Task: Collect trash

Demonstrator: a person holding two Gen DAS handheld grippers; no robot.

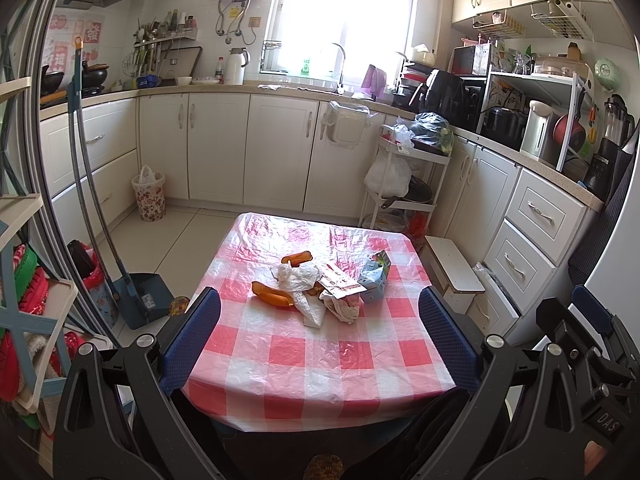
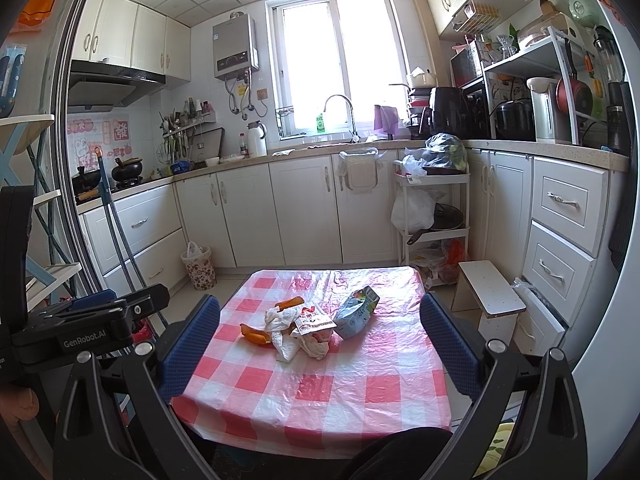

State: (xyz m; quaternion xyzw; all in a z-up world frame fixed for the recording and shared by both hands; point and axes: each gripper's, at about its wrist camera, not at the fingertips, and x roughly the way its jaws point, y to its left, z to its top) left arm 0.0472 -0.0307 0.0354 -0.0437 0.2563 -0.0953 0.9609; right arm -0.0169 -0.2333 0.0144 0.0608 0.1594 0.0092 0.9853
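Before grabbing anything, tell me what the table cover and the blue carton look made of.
Table cover: thin plastic sheet, apparently; glossy, crinkled, red-and-white checked. Blue carton: probably coated paperboard; printed, creased, its top torn open.

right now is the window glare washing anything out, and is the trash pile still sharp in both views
Left wrist view: the bright window is blown out to white, its frame barely readable, while the crumpled white wrappers and orange peels on the red-and-white checked tablecloth stay sharp. Right wrist view: the window is also overexposed, the pile clear; fisheye bends cabinets at the edges.
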